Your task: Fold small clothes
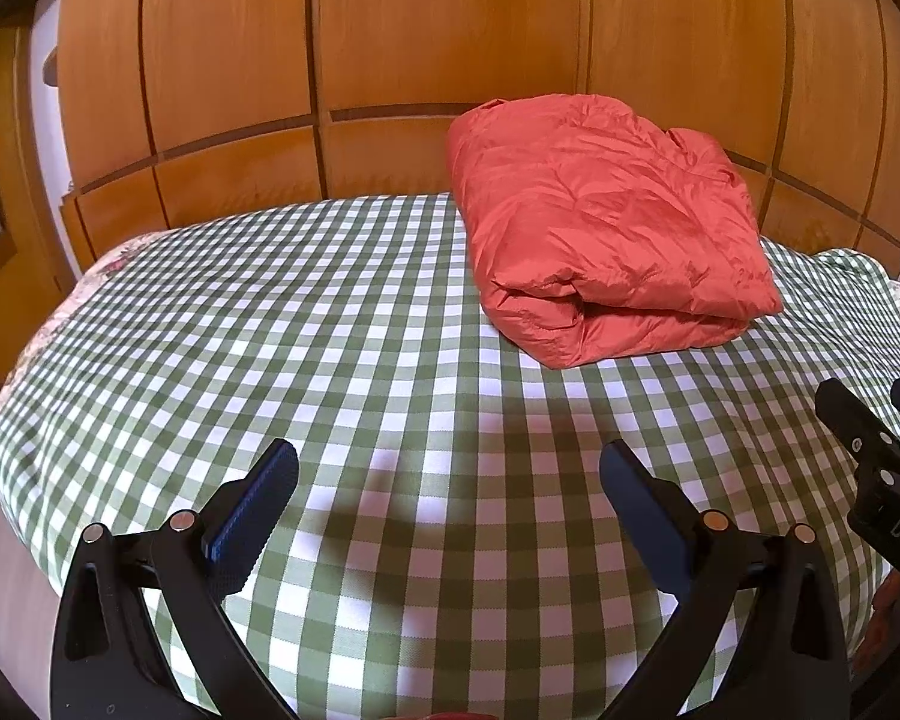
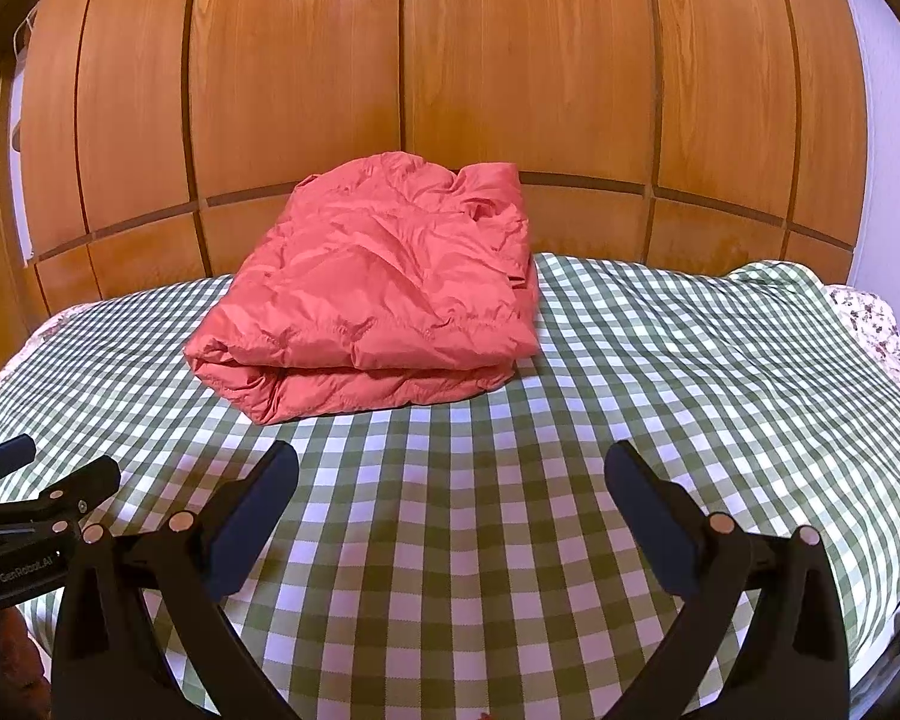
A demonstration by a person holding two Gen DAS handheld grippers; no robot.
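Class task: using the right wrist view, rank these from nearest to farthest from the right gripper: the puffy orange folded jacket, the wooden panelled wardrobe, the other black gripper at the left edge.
1. Other black gripper, at the left edge, beside the right gripper.
2. Puffy orange folded jacket, ahead, slightly left, on the check cloth.
3. Wooden panelled wardrobe, behind the bed.

One folded orange-red quilted puffer garment lay on the surface — a single bundle, nothing stacked with it. One green-and-white checked cloth covered the top, with one floral-printed cloth showing beneath it at the edges. Two black two-finger grippers were counted — the left gripper and the right gripper — each with two dark blue textured pads, four in all. One wall of orange wooden panels stood behind.
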